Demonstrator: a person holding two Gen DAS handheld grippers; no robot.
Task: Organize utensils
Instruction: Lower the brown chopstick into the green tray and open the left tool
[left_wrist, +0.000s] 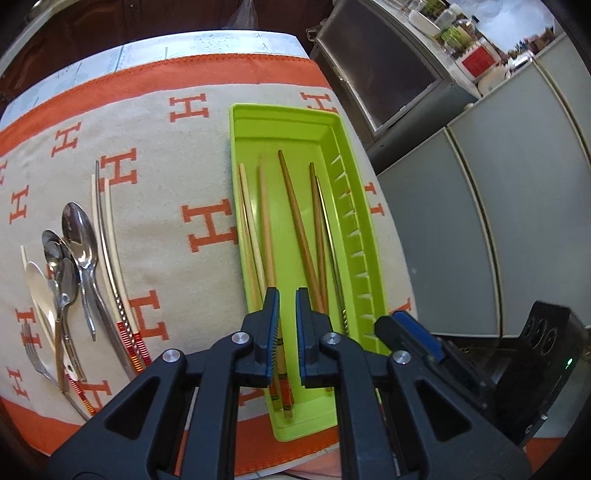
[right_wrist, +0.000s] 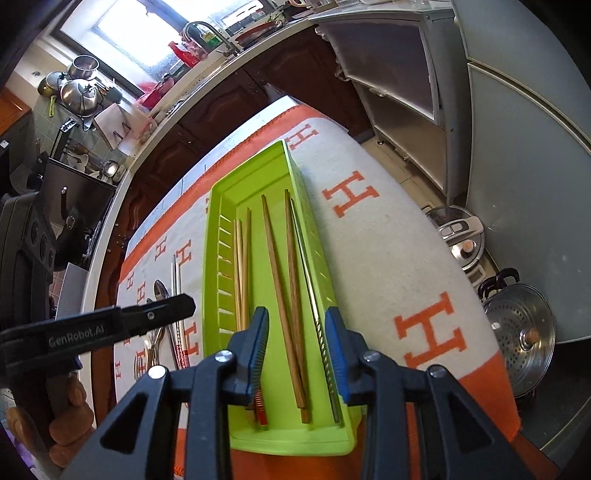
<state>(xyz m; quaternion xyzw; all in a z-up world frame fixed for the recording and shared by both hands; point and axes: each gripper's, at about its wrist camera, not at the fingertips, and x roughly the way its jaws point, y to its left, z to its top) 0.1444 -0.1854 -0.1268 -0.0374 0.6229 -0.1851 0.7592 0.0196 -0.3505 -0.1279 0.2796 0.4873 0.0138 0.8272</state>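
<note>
Seemingly the sorting is partway through, judging by what lies where: chopsticks are going into the tray while cutlery waits outside it. Far left on the bench (left_wrist: 177, 229), covered in a woven beige cloth with orange H letters and an orange border, sits the unsorted pile: polished steel spoons (left_wrist: 79, 236), a white spoon (left_wrist: 38, 291), a fork (left_wrist: 35, 354), and slim pale chopsticks with red-banded ends (left_wrist: 110, 258) beside a twisted metal one. Next to the right is the lime-green plastic tray (left_wrist: 288, 122), a long glossy rectangle with a slotted ridge along one wall. Inside it lie pale bamboo chopsticks (left_wrist: 249, 236), darker brown wooden chopsticks (left_wrist: 299, 221) crossing slightly, and a thin steel chopstick (right_wrist: 314, 295) against the wall.

The left gripper (left_wrist: 287, 325) hovers over the near end of the tray, jaws parted a little with a painted chopstick end showing in the gap; nothing appears pinched. The right gripper (right_wrist: 297, 350) hangs over the same end, jaws wide apart and holding nothing, straddling the brown pair and the steel stick.

Next, I would judge, one gripper should swing left to the pile and pinch a single thin stick near its banded end; smooth round shafts roll, so a firm centred squeeze matters
</note>
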